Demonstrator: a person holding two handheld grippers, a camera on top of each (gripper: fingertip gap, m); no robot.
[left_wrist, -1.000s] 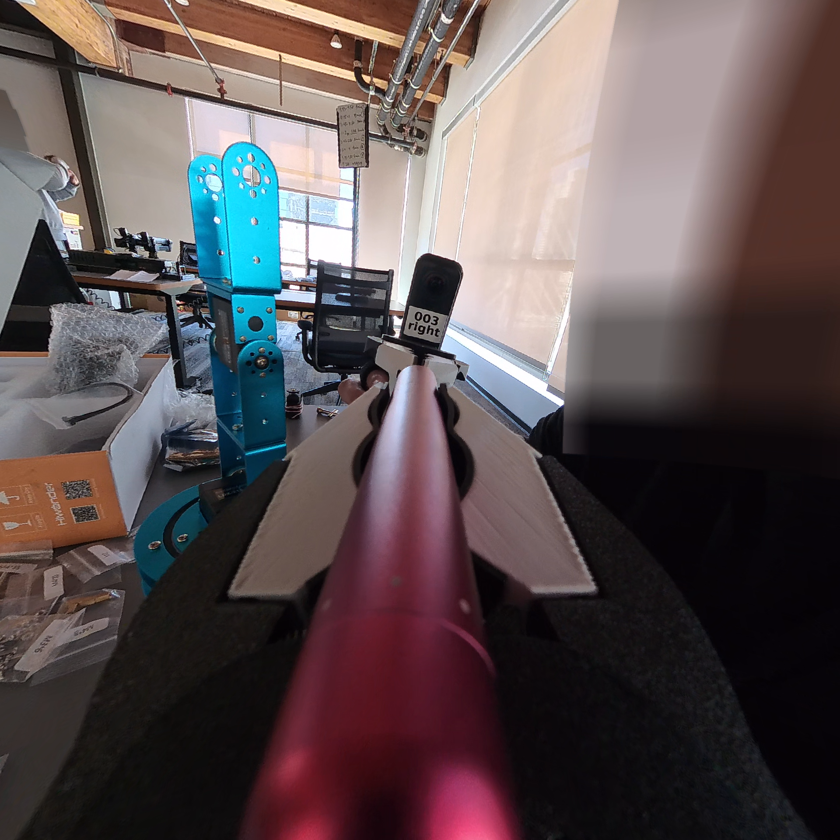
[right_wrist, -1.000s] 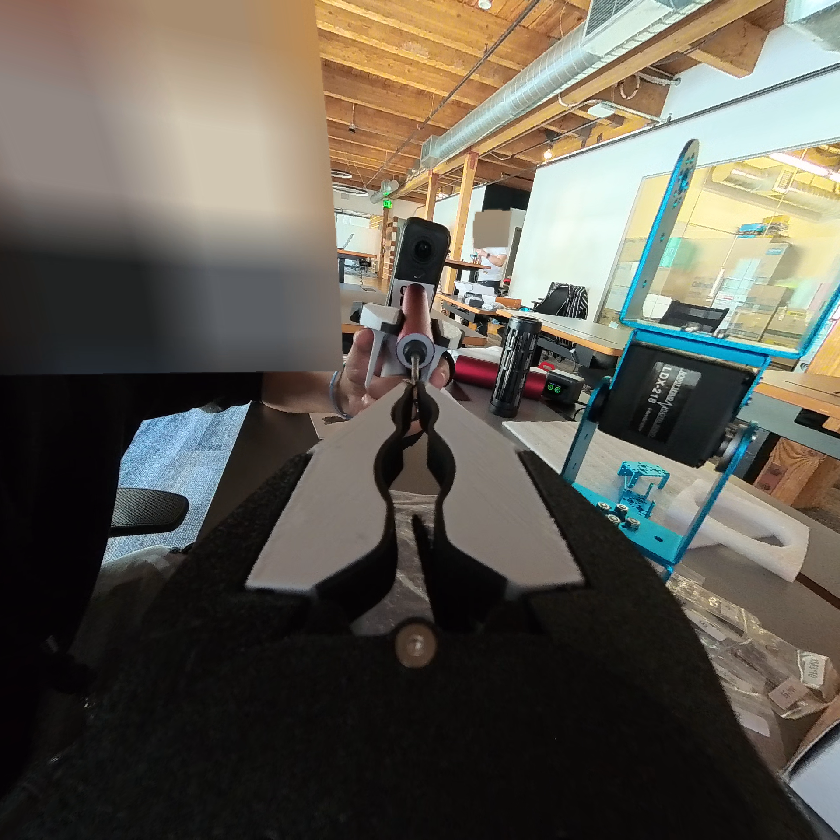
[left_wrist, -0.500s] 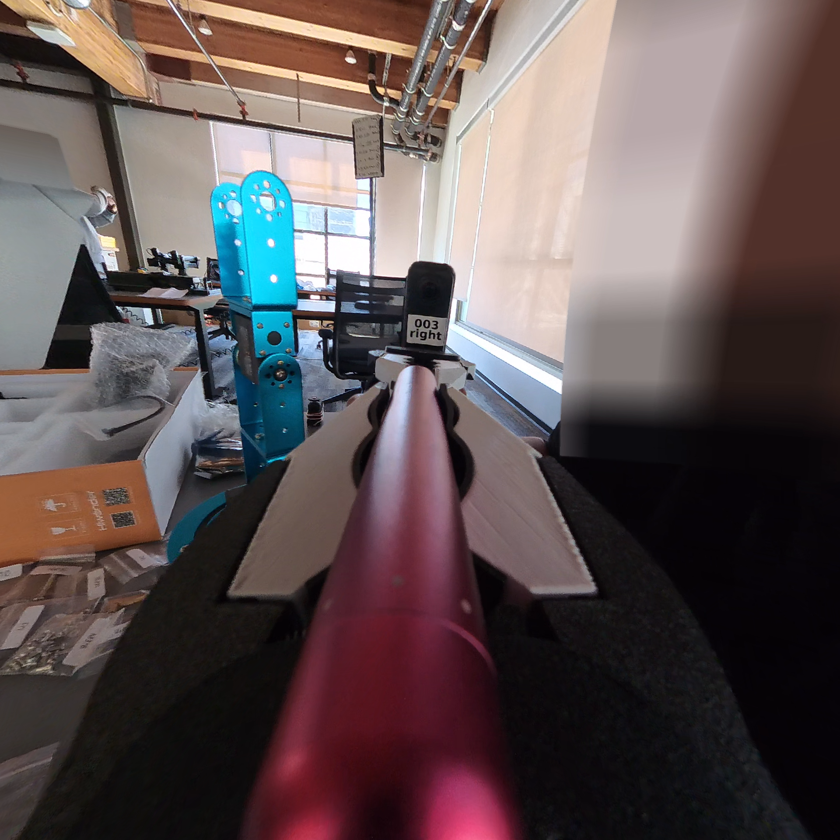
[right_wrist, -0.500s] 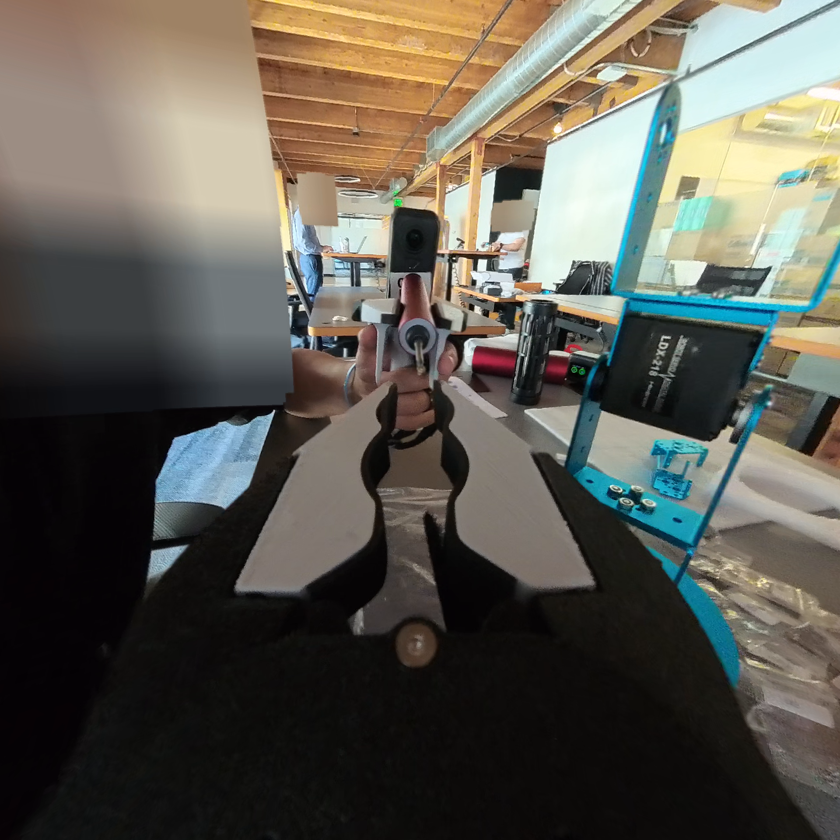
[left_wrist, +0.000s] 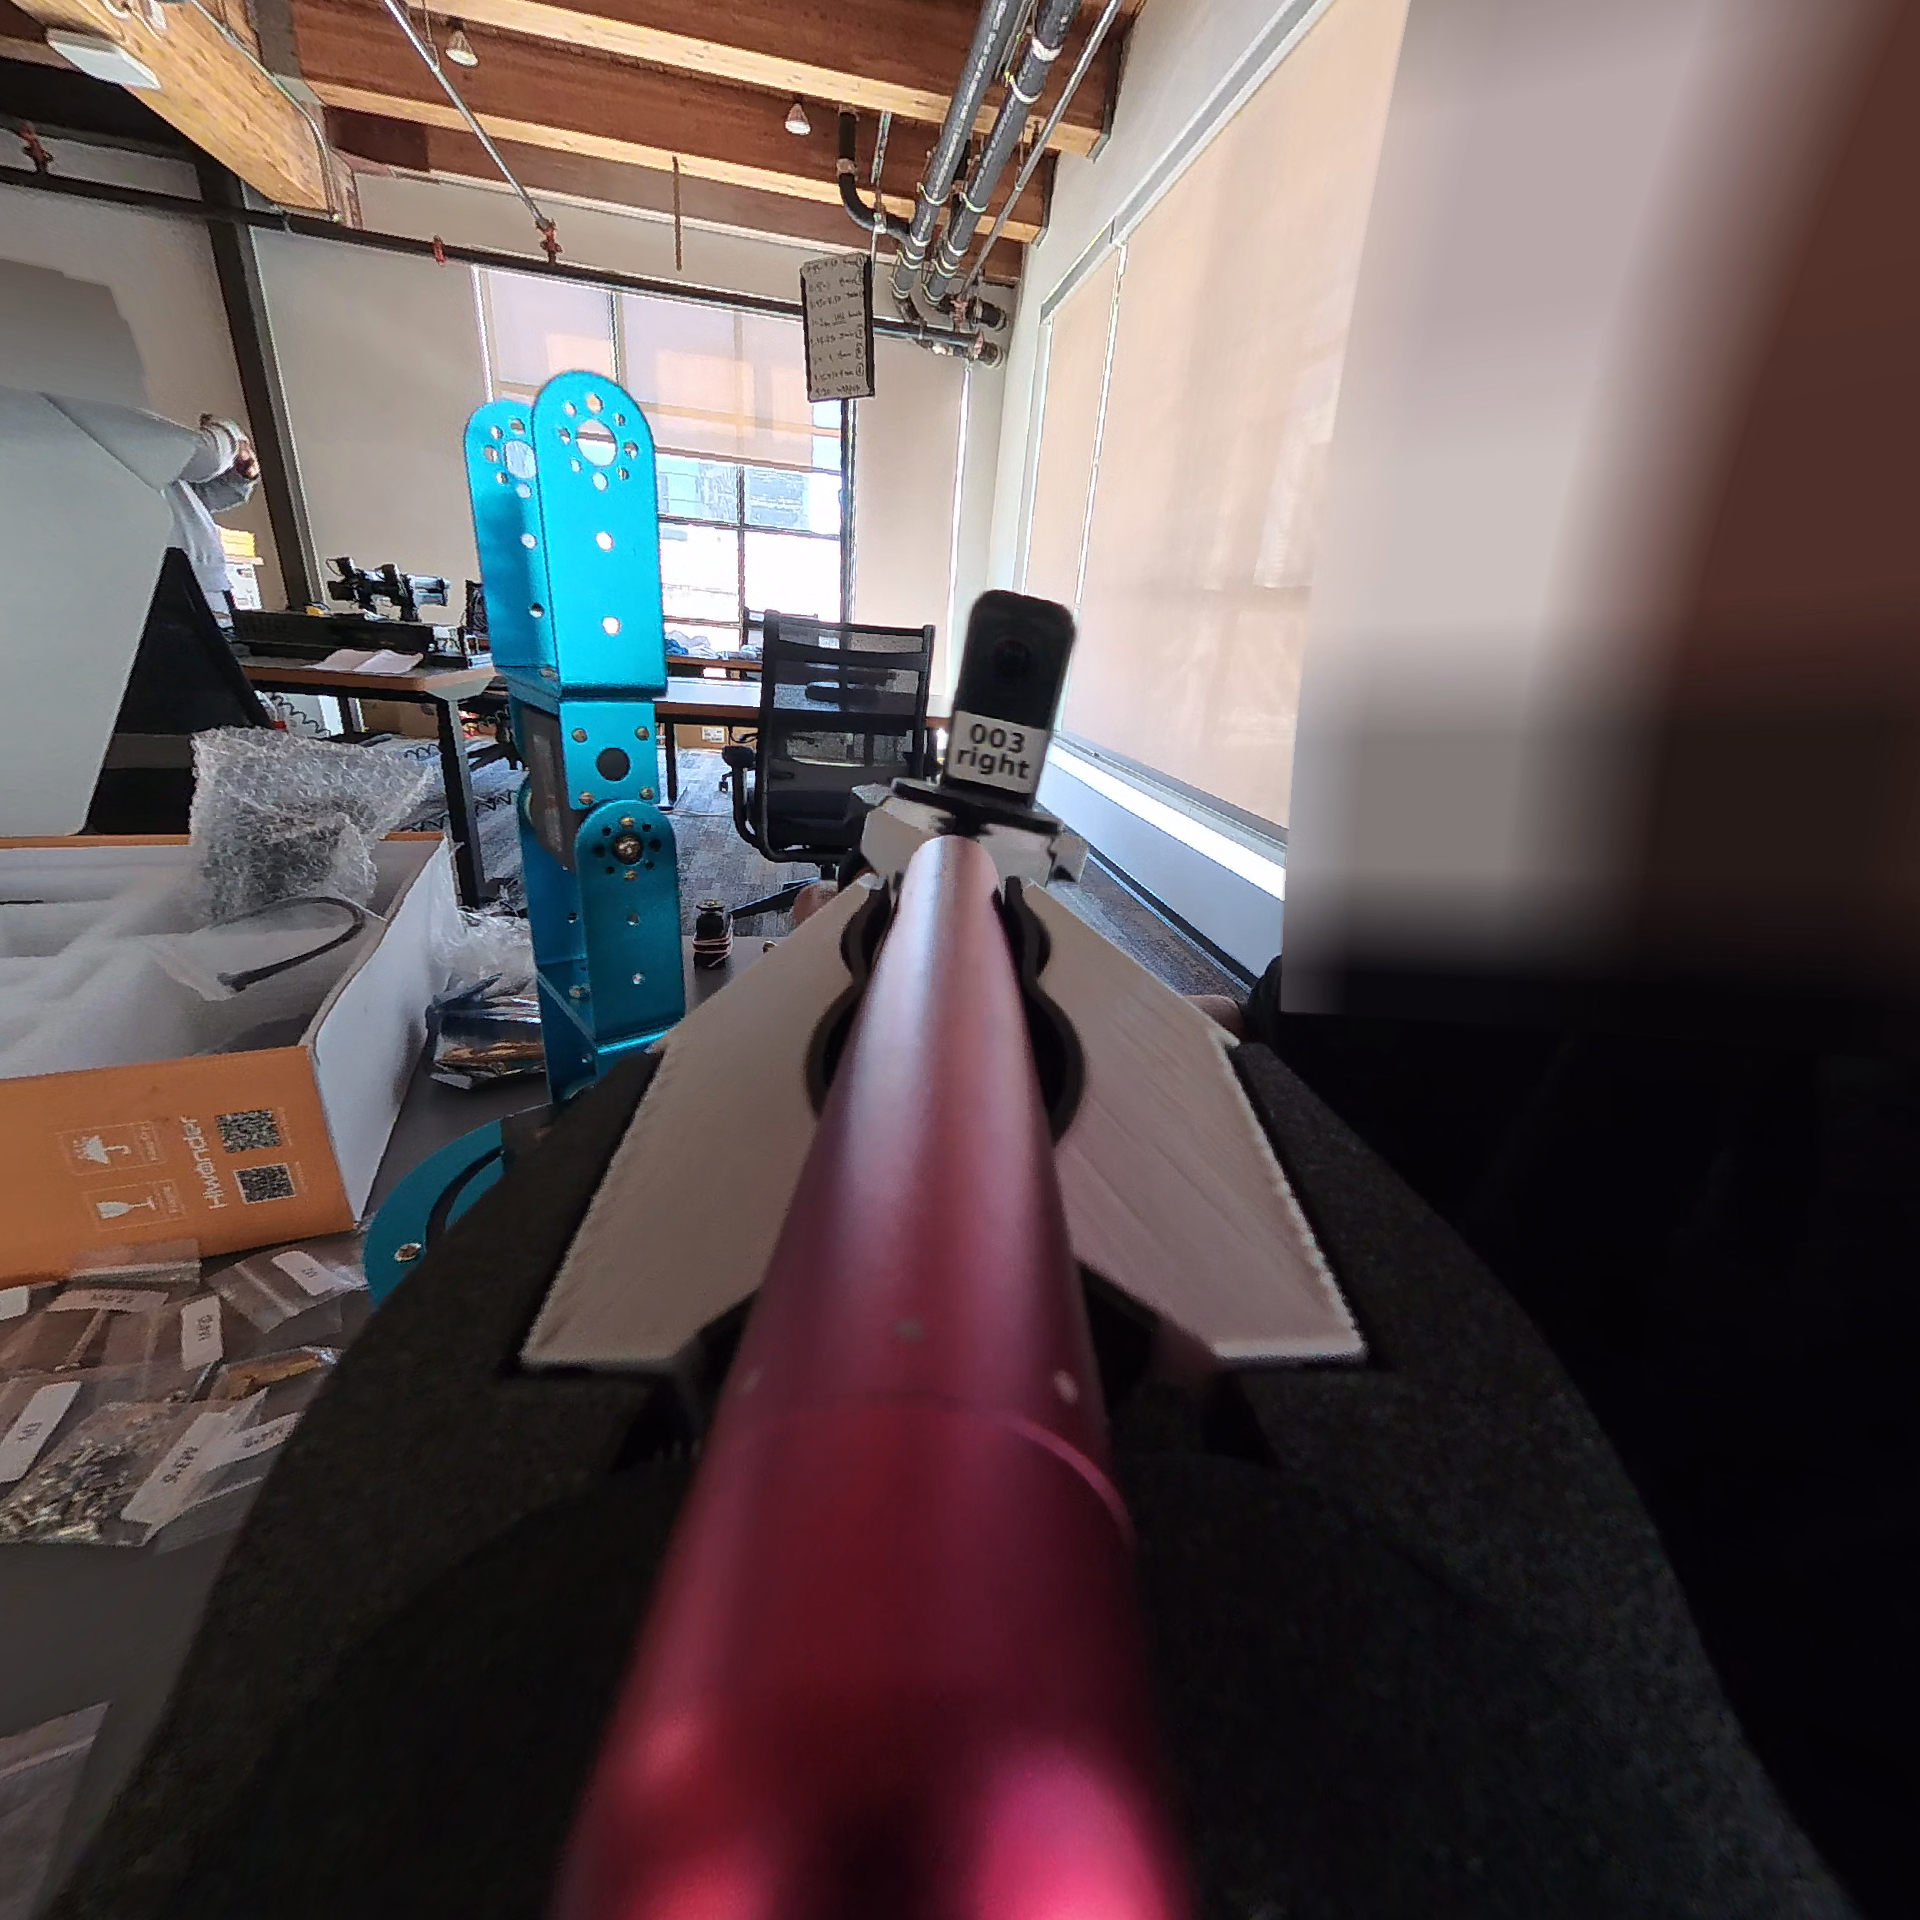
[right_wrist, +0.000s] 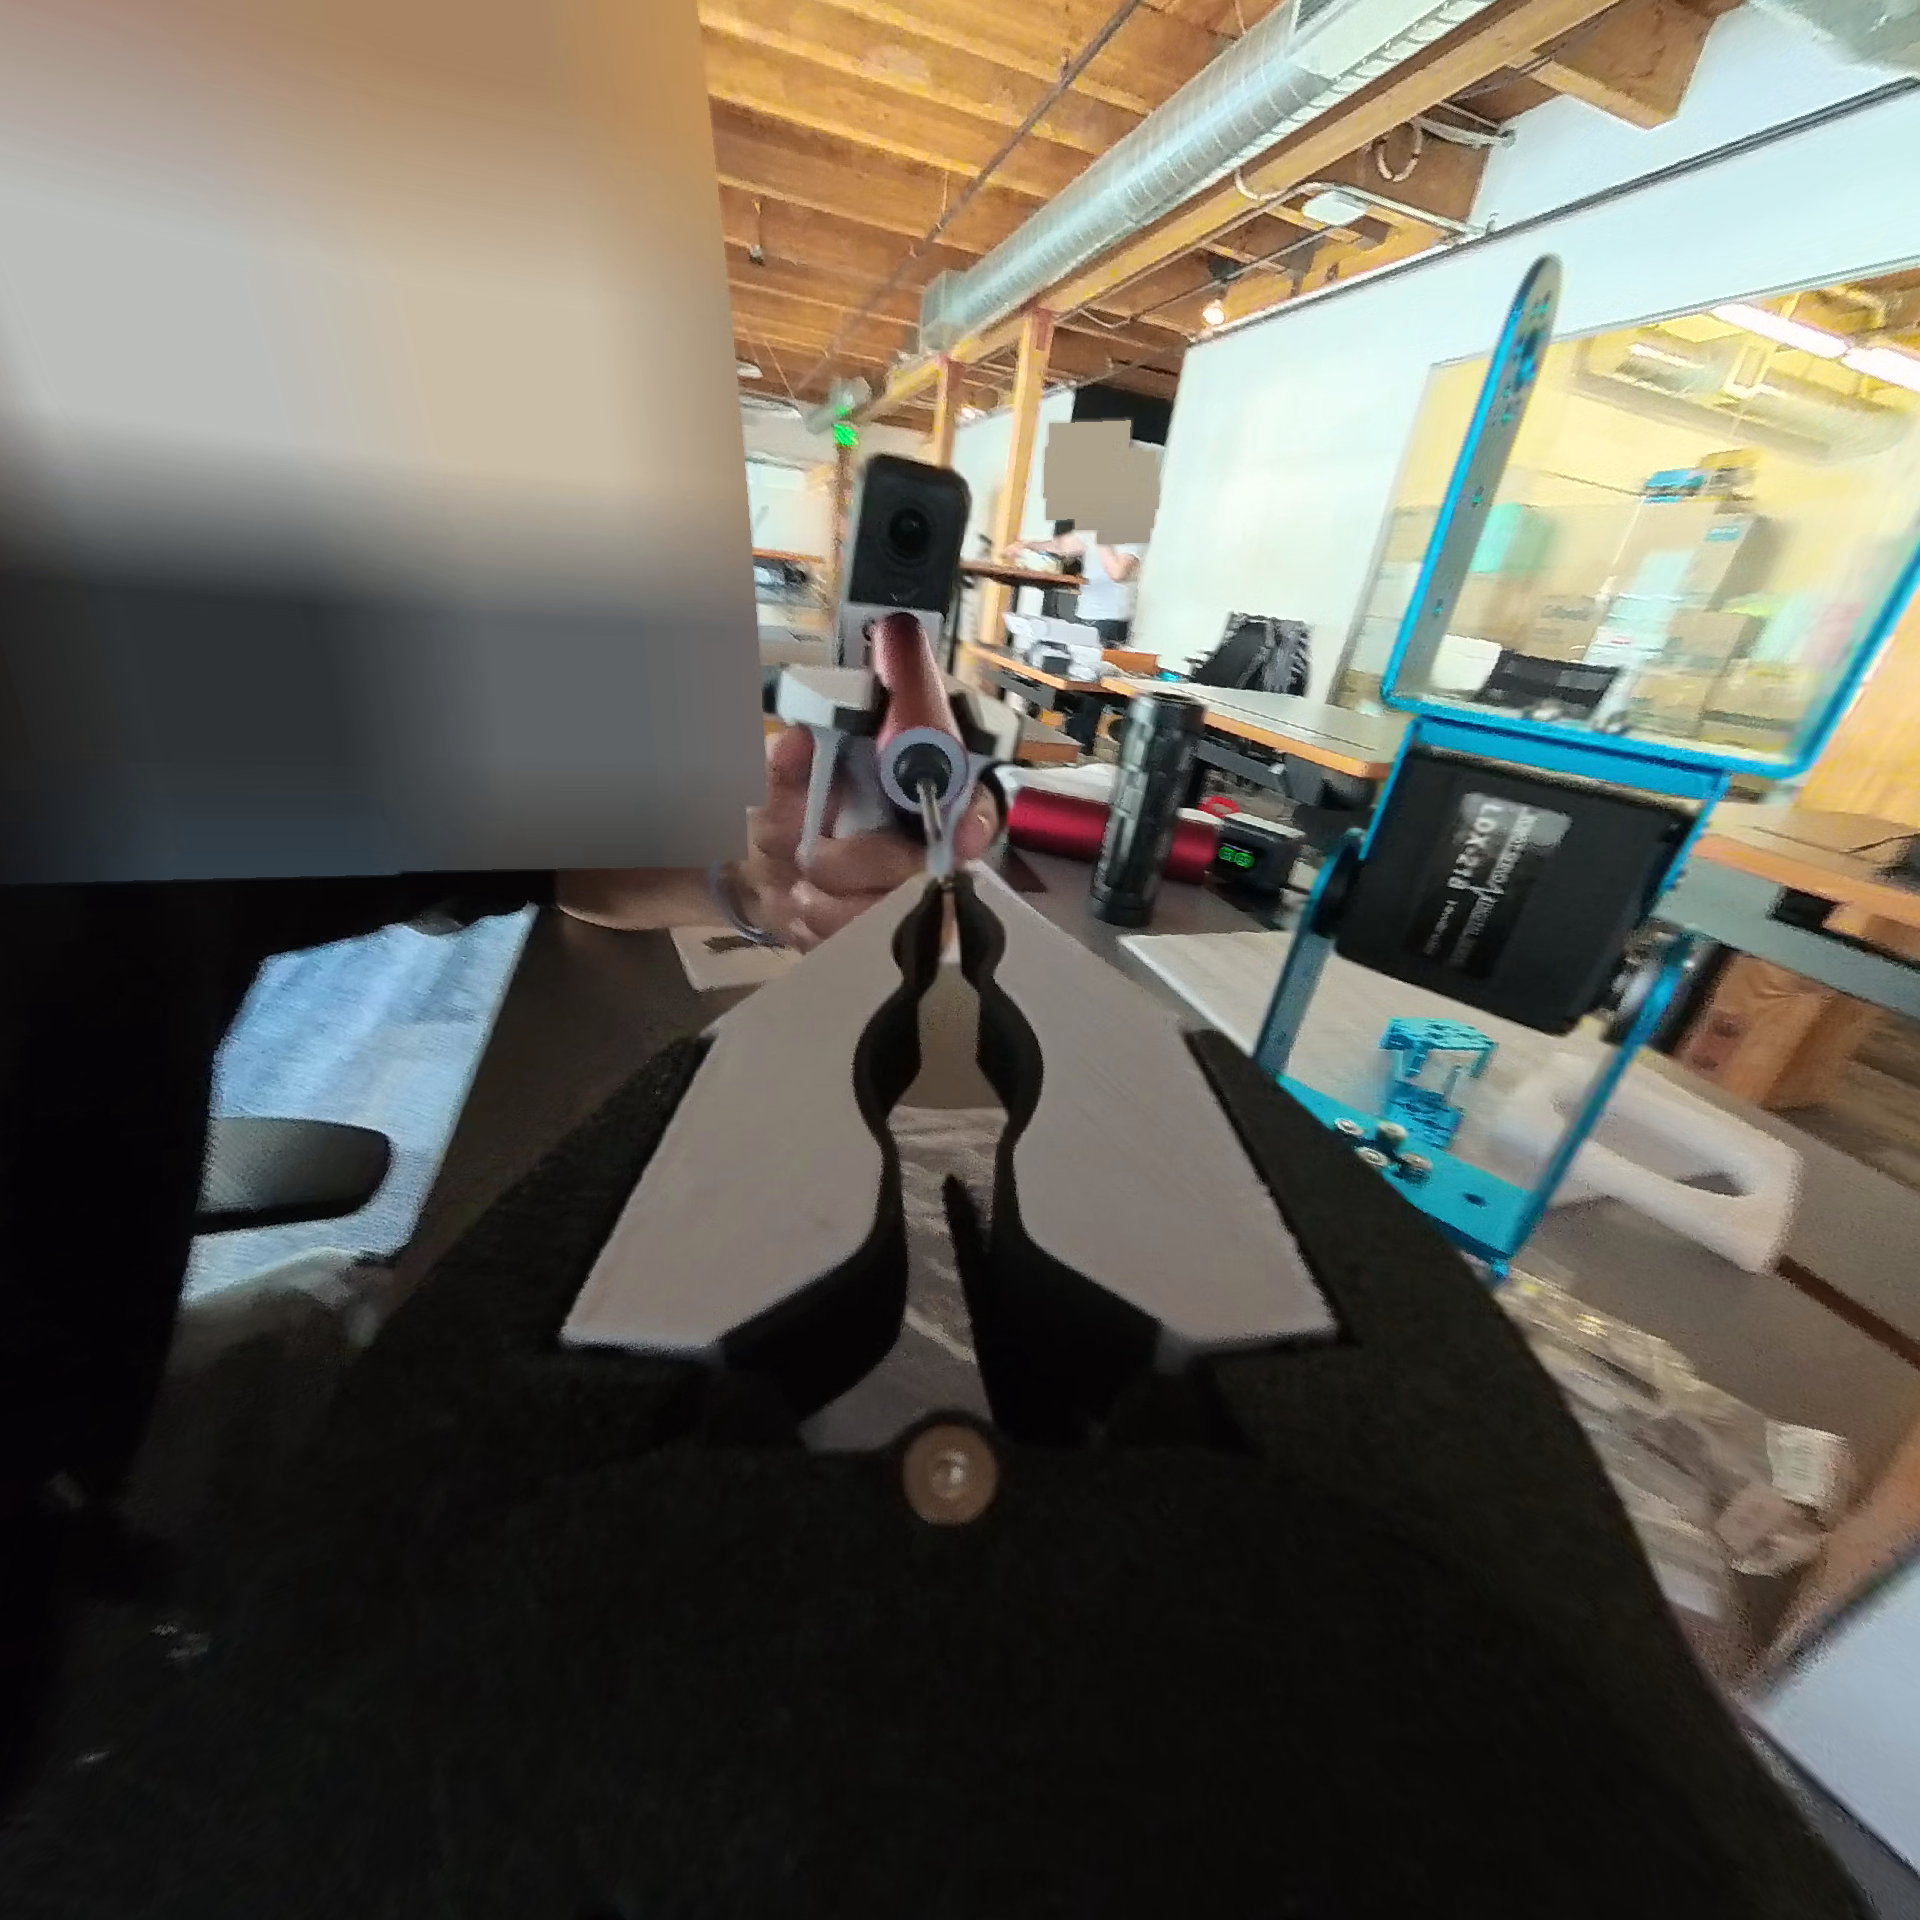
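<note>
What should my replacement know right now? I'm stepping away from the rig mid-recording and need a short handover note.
Left gripper: shut on the magenta metal cylindrical screwdriver, which lies lengthwise between its fingers.
Right gripper: shut, tips meeting the screwdriver's thin steel bit; anything pinched there is too small to see.
Nearby: blue metal bracket tower carrying a black servo block, open orange-and-white cardboard box, clear bags of small hardware.

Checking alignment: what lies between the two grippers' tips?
Only the screwdriver held by the left gripper: its bit reaches the right gripper tips, seen in the right wrist view.
</note>
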